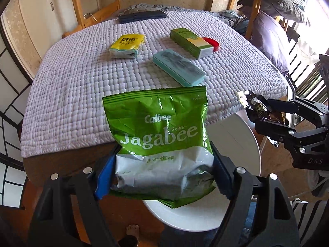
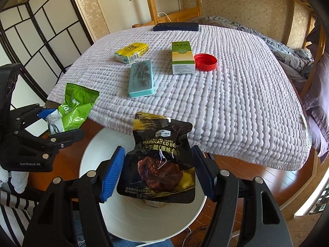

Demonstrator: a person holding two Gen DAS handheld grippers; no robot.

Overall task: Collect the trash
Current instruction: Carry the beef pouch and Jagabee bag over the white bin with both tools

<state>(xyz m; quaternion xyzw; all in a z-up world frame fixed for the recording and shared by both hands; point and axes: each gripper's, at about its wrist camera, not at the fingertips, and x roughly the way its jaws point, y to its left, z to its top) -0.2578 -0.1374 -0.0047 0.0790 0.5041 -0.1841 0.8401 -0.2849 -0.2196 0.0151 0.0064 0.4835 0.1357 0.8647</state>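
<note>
Left hand-held gripper (image 1: 164, 177) pinches the lower part of a green Calbee Jagabee snack bag (image 1: 162, 135), blue-padded fingers (image 1: 104, 177) spread only as wide as the crumpled bag and pressing on both its sides; bag stands upright between them, top edge up, raised over the near edge of the bed. In the right wrist view the same gripper (image 2: 61, 127) shows at the left with the green bag (image 2: 76, 109) squeezed between its jaws. Right hand-held gripper (image 2: 159, 173) holds a black and gold marinated beef pouch (image 2: 162, 160); left blue pad (image 2: 113, 175) touches the pouch's edge, on the right side contact is hard to tell, jaws moderately apart, about pouch width. Pouch is upright, torn top edge up, hanging directly over the open white trash bin (image 2: 98, 144), which has something small and brownish at its bottom. From the left wrist view the right gripper (image 1: 265, 113) comes in from the right with the dark pouch (image 1: 257, 107) clamped at its tips, above the rim of the white bin (image 1: 242, 135). Both gripped items are in the air, near the bin, between the bin and the bed. Still lying on the quilted lavender bed cover (image 2: 236, 94): yellow tissue pack (image 2: 131, 51), teal flat case (image 2: 141, 78), green and white carton (image 2: 183, 57), red lid (image 2: 205, 61) just beside the carton, dark flat device (image 2: 176, 26) at the far edge.
</note>
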